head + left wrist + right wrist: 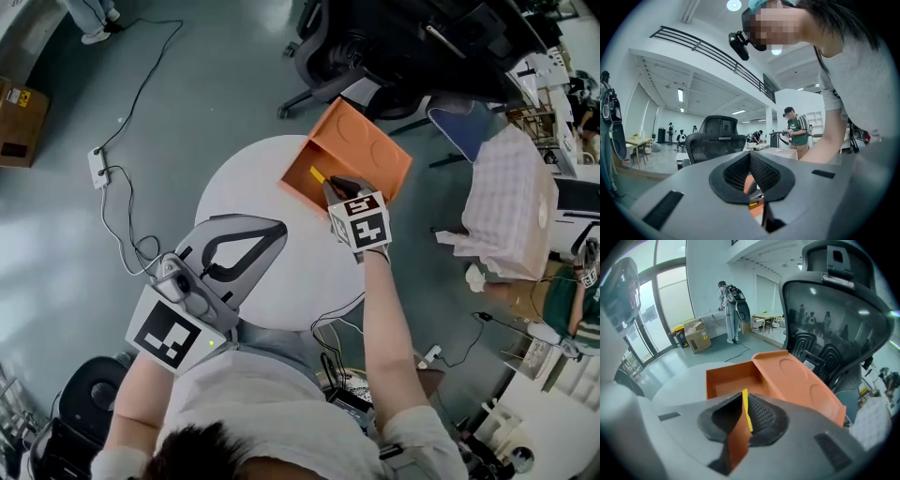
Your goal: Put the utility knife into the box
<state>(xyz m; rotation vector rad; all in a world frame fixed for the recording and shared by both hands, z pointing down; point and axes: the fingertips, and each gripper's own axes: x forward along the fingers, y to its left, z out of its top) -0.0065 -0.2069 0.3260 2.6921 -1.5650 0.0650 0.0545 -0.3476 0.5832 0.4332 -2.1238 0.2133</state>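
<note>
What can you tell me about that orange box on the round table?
The box is orange and looks like plastic. It is open: a shallow rectangular tray with its lid swung back, the lid showing two round recesses. It sits at the far edge of the white round table. The right gripper holds the utility knife over the tray; whether they touch is unclear.

Light: bright, even; ceiling lamps (733,4), tall windows (670,291).
Shadows: soft, faint on table (234,187).
Glare: pale sheen on floor (220,70).
Blur: left gripper (750,159), right gripper (744,398) and knife (736,441) soft near lens.
Edges: gripper views bow outward, corners black.
</note>
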